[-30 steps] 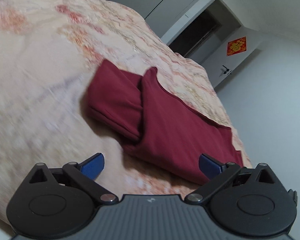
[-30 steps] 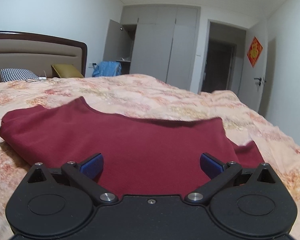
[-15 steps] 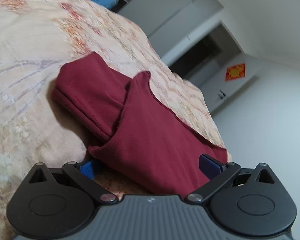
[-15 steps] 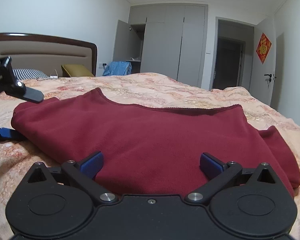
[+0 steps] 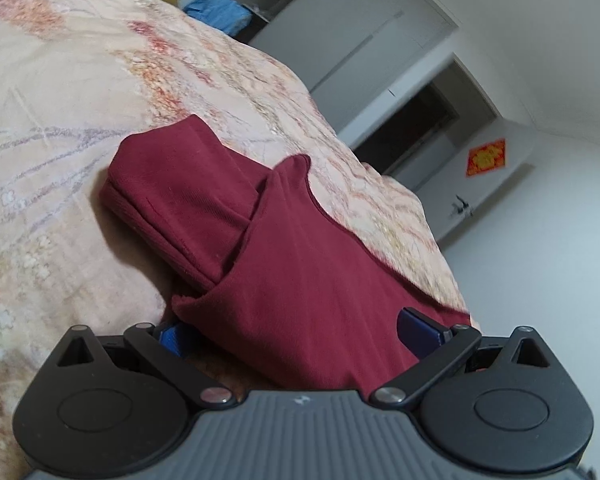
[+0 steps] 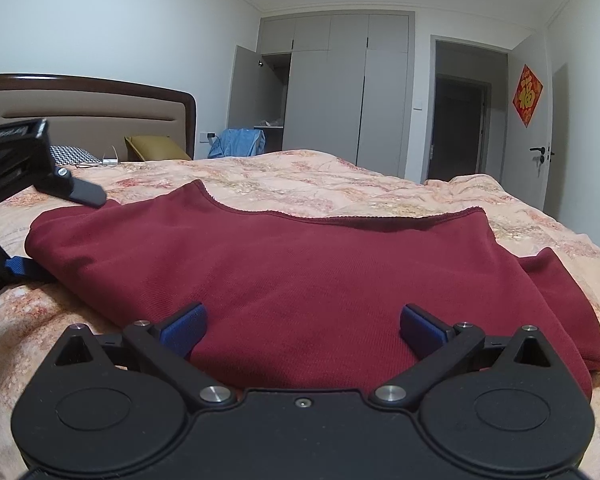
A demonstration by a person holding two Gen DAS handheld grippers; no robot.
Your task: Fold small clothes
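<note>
A dark red garment lies partly folded on the floral bedspread, one sleeve tucked across at its left. My left gripper is open around the garment's near edge; its left blue pad sits under the cloth, and the right pad shows above it. In the right wrist view the same garment spreads wide, neckline at the far side. My right gripper is open with the near hem between its fingers. My left gripper straddles the garment's left corner there.
The bed's headboard and pillows are at the far left. A grey wardrobe, blue clothing and a dark doorway stand beyond the bed. The bedspread's right edge drops off near the garment.
My left gripper has moved forward until the garment's edge lies between its open fingers, one pad under the cloth. My right gripper has closed in on the near hem.
</note>
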